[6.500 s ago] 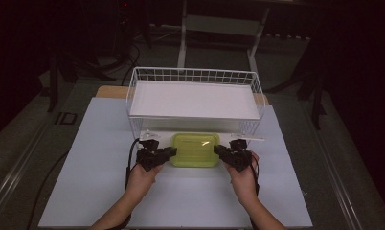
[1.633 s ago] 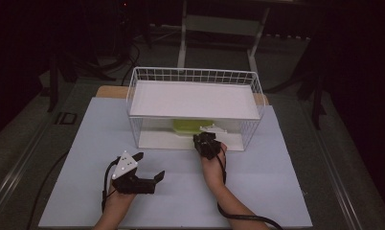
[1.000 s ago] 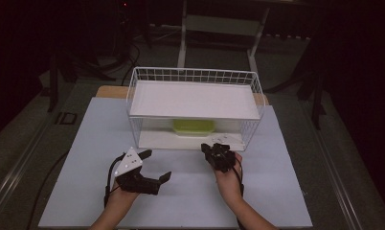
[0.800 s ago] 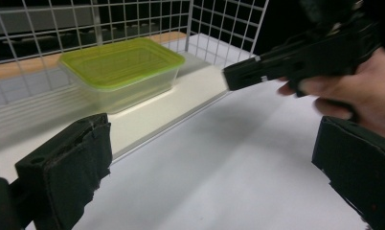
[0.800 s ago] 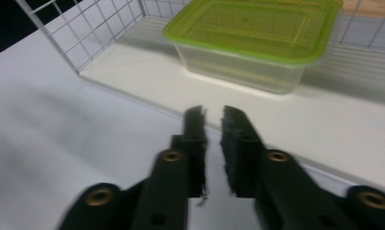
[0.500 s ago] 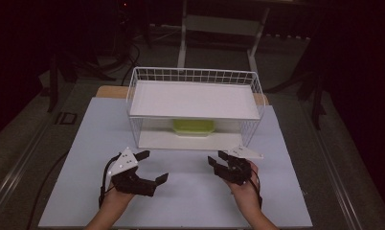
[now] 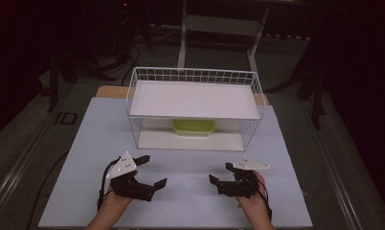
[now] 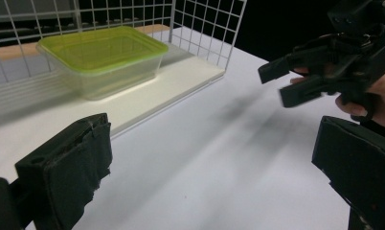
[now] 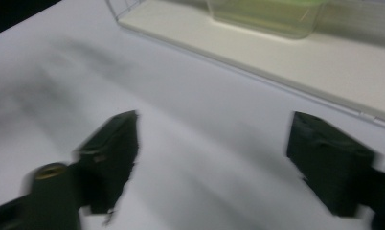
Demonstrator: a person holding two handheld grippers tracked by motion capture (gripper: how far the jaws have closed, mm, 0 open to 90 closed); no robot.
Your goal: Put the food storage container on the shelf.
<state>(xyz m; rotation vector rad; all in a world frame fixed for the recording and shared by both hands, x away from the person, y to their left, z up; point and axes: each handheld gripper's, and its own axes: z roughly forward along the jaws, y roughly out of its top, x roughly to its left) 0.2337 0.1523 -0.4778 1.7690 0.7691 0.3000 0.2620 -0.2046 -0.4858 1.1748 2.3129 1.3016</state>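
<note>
Both grippers hover over the white surface (image 7: pixel 190 201), jaws released and empty: left gripper (image 7: pixel 150 171), right gripper (image 7: pixel 220 173) just opening; green-lidded container (image 7: pixel 193 127) sits inside the wire rack (image 7: pixel 195 75).

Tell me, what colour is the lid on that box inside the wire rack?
Yellow-green; the lid tops a clear box, best seen in the left gripper view.
</note>
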